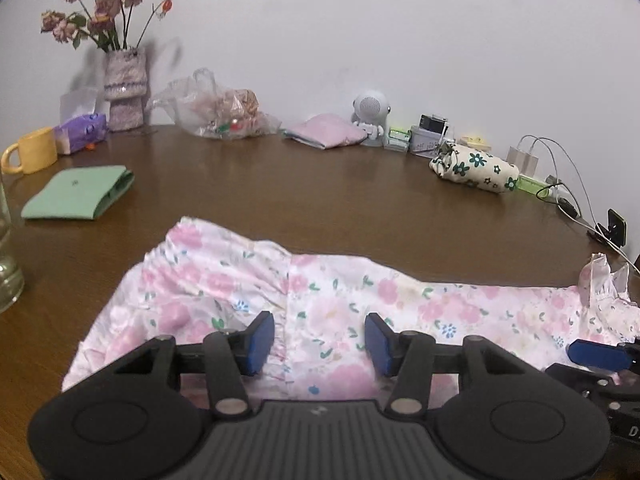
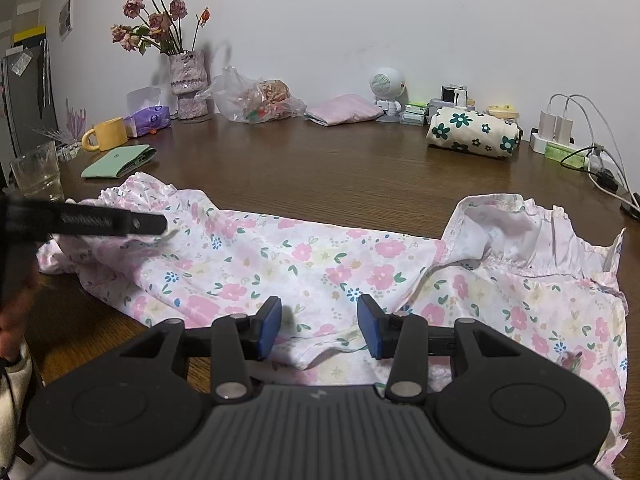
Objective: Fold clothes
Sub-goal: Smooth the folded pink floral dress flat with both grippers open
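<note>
Our left gripper (image 1: 320, 344) and right gripper (image 2: 319, 328) both hover with jaws spread, pinching nothing, over the near edge of the pink floral garment (image 2: 320, 264). We judge they are lining up to pick up that edge for a fold. It lies spread on the brown wooden table (image 2: 340, 168), clutter along the white wall (image 2: 400, 20).

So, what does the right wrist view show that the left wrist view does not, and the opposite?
Only the right wrist view: a dark tall cabinet, a paper on the wall, the left gripper's side.
Only the left wrist view: a black clip, a blue finger of the right gripper.
Both: floral garment, yellow mug, green cloth, vase.
</note>
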Demonstrator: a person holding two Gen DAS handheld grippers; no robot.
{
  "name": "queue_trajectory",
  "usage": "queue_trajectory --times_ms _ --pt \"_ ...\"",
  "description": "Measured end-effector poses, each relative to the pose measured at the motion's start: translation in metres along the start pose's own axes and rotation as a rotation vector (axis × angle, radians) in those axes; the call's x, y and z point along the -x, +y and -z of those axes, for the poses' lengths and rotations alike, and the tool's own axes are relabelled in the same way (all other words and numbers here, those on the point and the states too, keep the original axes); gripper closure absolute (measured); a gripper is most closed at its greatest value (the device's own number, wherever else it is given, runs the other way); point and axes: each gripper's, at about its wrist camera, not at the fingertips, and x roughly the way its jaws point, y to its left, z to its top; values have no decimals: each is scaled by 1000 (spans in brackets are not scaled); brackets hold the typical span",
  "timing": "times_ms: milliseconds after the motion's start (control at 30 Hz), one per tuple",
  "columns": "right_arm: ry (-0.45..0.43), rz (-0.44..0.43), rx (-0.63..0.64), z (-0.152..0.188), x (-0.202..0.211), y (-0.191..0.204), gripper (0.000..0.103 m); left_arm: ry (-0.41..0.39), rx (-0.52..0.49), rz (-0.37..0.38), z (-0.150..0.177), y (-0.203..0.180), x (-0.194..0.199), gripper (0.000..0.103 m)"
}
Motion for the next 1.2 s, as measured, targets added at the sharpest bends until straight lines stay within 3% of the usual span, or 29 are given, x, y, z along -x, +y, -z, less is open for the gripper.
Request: queue_trajectory --times_ms 133,400,867,1200 --pt "0 -5 0 0 0 0 58 -17 -43 11 7 -1 3 54" --pt "0 -9 -1 0 0 1 54 -15 -101 37 10 -5 -4 39" --pt "-1 -15 -16 1 0 -1 50 -2 -127 63 9 -7 -5 31" --pt "0 -14 -19 1 -1 -2 46 -2 -126 67 10 -6 -5 30"
